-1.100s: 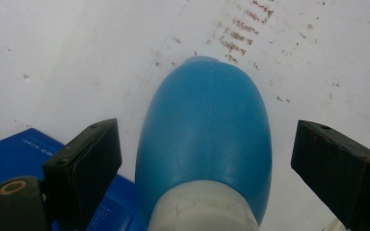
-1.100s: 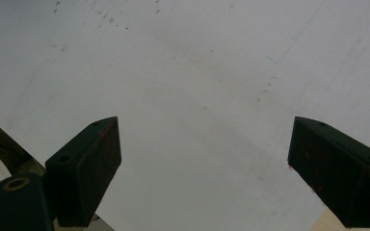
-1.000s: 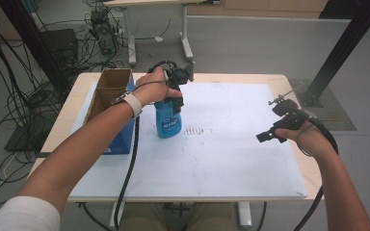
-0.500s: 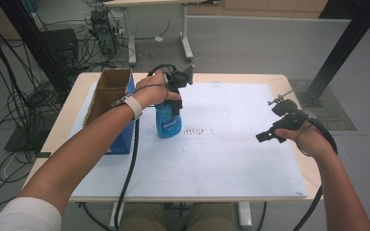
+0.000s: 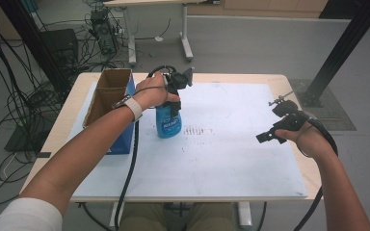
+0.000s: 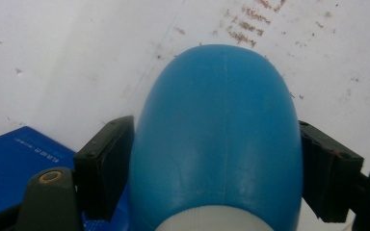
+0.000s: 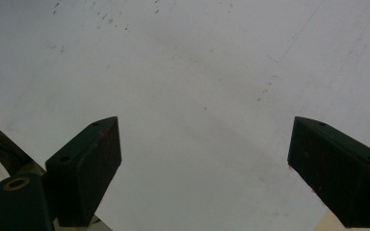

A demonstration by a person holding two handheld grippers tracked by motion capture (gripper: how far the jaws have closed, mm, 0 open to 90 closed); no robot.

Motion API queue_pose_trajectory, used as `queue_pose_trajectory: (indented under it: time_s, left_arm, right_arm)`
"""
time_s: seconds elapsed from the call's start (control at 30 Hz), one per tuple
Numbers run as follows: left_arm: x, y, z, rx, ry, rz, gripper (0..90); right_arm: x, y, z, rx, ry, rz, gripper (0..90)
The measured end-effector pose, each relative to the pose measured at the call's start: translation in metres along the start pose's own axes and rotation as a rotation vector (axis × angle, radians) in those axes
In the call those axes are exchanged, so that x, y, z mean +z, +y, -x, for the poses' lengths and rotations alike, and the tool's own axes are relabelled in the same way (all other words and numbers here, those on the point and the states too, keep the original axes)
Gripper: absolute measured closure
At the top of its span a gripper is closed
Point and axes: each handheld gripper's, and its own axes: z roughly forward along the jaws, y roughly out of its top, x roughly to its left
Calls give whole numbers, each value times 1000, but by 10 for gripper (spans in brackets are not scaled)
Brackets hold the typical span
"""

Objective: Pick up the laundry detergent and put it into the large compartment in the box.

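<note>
Upright blue bottle (image 6: 217,134) between left gripper (image 6: 217,168) pads, beside open cardboard box (image 5: 107,103).

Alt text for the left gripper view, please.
The left gripper has just closed its jaws on a blue bottle, seen from above on a white board. A blue box sits at lower left.

High overhead view, two close downward views, shared white board (image 5: 231,154).

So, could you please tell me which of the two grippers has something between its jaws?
The left gripper: its jaws, just closing, press the sides of the blue spray bottle. The right gripper has open jaws over the bare white board.
</note>
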Motion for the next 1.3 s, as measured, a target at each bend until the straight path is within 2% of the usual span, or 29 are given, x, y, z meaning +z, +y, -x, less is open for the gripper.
queue_pose_trajectory:
  time_s: [0.27,0.63,0.83,1.3]
  left_arm:
    - [0,-1,1,-3,6,4,263]
    - [1,-1,0,-2,1,10,370]
    - [1,3,-1,-8,-2,-10,375]
    - [1,3,-1,-9,-4,-10,380]
  right_arm:
    - [0,0,-1,-2,0,1,115]
    - [0,-1,-2,-4,-2,3,116]
    - [0,-2,-1,-2,-2,0,116]
    - [-3,-3,-3,-1,-8,3,119]
